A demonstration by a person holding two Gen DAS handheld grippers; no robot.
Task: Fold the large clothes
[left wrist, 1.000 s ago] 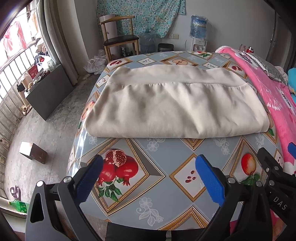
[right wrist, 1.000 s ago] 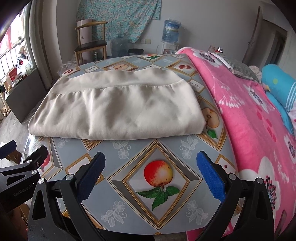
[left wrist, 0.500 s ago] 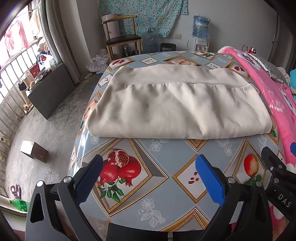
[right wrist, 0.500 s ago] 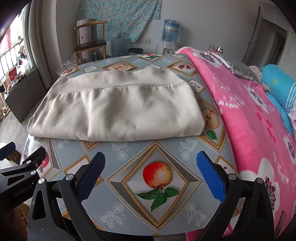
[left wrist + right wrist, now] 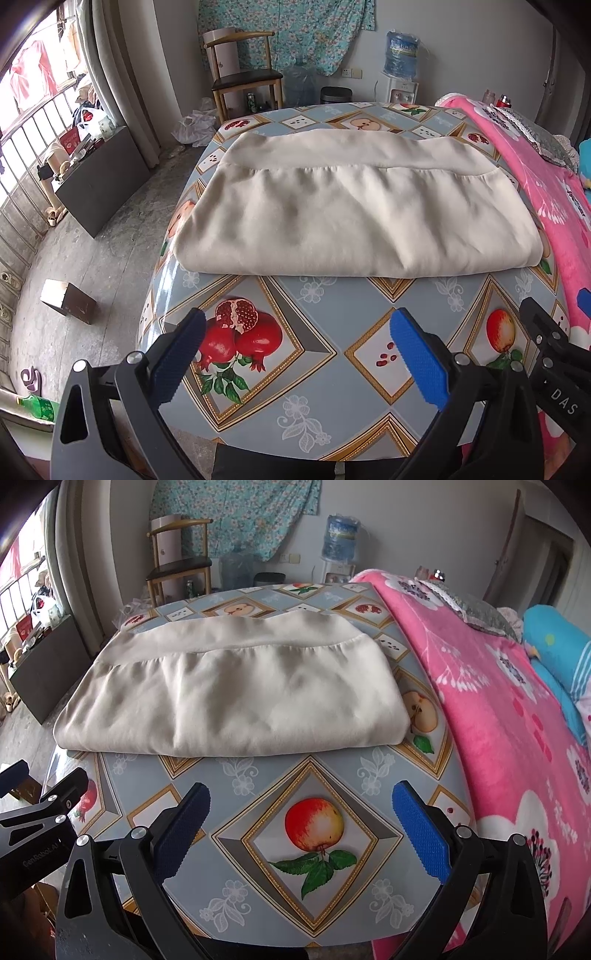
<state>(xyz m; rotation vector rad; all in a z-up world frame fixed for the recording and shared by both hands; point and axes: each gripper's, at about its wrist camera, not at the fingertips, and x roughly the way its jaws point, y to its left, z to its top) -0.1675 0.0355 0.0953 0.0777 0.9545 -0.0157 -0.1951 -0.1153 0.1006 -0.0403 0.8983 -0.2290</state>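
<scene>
A cream garment (image 5: 351, 206) (image 5: 236, 694) lies folded into a wide flat rectangle on the fruit-patterned tablecloth (image 5: 314, 354) (image 5: 258, 775), with a gathered seam across its far part. My left gripper (image 5: 295, 354) hovers open over the near table edge, short of the garment, nothing between its blue pads. My right gripper (image 5: 301, 827) is open too, above the apple print, also short of the cloth's near fold. Each gripper shows at the edge of the other's view.
A pink floral blanket (image 5: 517, 720) covers a bed along the table's right side, with a blue pillow (image 5: 557, 653). Beyond the table stand a wooden chair (image 5: 243, 81) and a water dispenser (image 5: 400, 70). A dark cabinet (image 5: 99, 177) and small box (image 5: 68, 301) sit on the floor, left.
Both grippers have drawn back slightly from the garment, which now sits a little farther up in both views. The jaws stay open and the cloth has not moved.
</scene>
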